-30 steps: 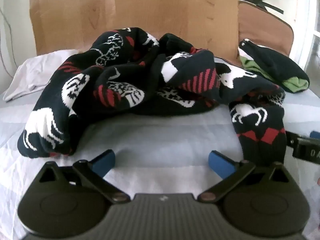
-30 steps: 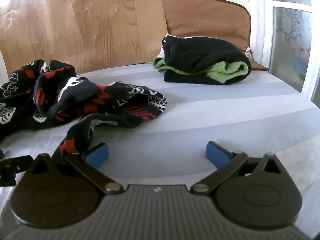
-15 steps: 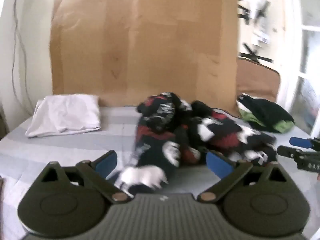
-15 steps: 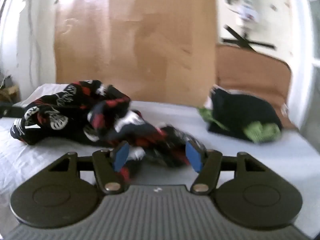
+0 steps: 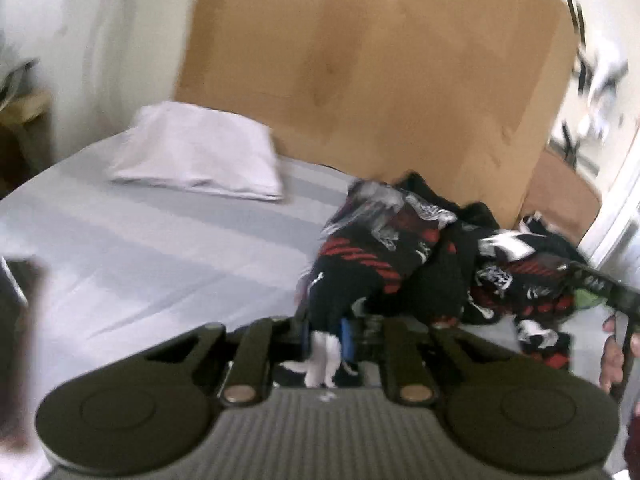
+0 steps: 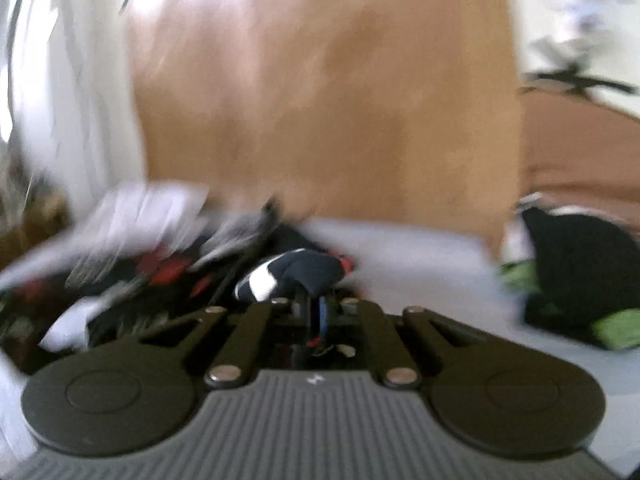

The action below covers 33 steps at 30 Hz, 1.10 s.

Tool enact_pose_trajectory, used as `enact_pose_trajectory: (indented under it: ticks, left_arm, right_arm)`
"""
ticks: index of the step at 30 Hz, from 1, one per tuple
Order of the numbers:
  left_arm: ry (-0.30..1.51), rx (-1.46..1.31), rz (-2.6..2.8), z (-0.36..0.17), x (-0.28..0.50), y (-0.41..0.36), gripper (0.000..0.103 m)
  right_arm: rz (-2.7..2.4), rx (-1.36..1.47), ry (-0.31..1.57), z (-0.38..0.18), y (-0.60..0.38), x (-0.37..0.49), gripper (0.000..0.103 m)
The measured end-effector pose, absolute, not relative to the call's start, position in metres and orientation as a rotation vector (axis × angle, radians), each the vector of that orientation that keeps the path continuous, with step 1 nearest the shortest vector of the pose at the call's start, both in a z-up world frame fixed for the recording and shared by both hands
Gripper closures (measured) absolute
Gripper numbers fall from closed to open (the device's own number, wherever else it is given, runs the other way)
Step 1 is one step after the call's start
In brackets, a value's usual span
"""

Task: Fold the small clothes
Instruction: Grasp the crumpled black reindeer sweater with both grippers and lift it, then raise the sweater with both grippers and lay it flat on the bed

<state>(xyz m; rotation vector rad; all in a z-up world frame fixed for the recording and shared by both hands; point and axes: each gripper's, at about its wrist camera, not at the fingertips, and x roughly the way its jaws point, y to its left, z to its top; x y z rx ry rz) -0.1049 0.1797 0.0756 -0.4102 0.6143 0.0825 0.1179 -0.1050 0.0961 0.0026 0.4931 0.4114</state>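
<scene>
Left tongs (image 5: 326, 338) clamped on a white-patterned edge of the black, red and white knit garment (image 5: 404, 256), blue pads (image 5: 347, 336) nearly together with the cloth pinched between, having just closed. Right tongs (image 6: 314, 314) likewise just closed, pressed shut on another fold of the same knit garment (image 6: 296, 274), a bunched black and white lump rising right above the tips. Rest of the garment heaped on the grey striped bed sheet (image 5: 168, 248), toward the right in the left view, low at left and blurred in the right view. White folded cloth (image 5: 196, 158) lying well apart at the far left of the bed, against the brown cardboard panel (image 5: 380, 76). Black and green folded garment (image 6: 580, 272) resting at the far right of the bed. Right hand (image 5: 616, 356) glimpsed at the right edge of the left view
</scene>
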Motion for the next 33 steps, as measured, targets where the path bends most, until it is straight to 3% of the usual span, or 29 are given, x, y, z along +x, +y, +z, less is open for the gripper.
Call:
enact_pose_trajectory:
  ticks: [5, 11, 19, 22, 32, 33]
  left_arm:
    - [0.615, -0.428, 0.145, 0.083, -0.168, 0.221, 0.085]
    - [0.538, -0.346, 0.161, 0.113, -0.110, 0.232, 0.065]
    - [0.356, -0.251, -0.033, 0.155, -0.009, 0.210, 0.013]
    - [0.382, -0.266, -0.117, 0.156, 0.044, 0.210, 0.001]
    - [0.576, -0.276, -0.409, 0.111, 0.190, 0.155, 0.003]
    - [0.604, -0.270, -0.418, 0.106, 0.202, 0.149, 0.029]
  right_arm:
    - [0.336, 0.090, 0.429, 0.128, -0.181, 0.069, 0.096]
    - [0.285, 0.057, 0.505, 0.112, -0.188, 0.048, 0.096]
    - [0.174, 0.060, 0.602, 0.061, -0.197, 0.027, 0.096]
    - [0.167, 0.162, 0.639, 0.051, -0.210, 0.028, 0.096]
    - [0.180, 0.165, 0.610, 0.043, -0.210, 0.031, 0.096]
    - [0.178, 0.170, 0.610, 0.043, -0.210, 0.030, 0.096]
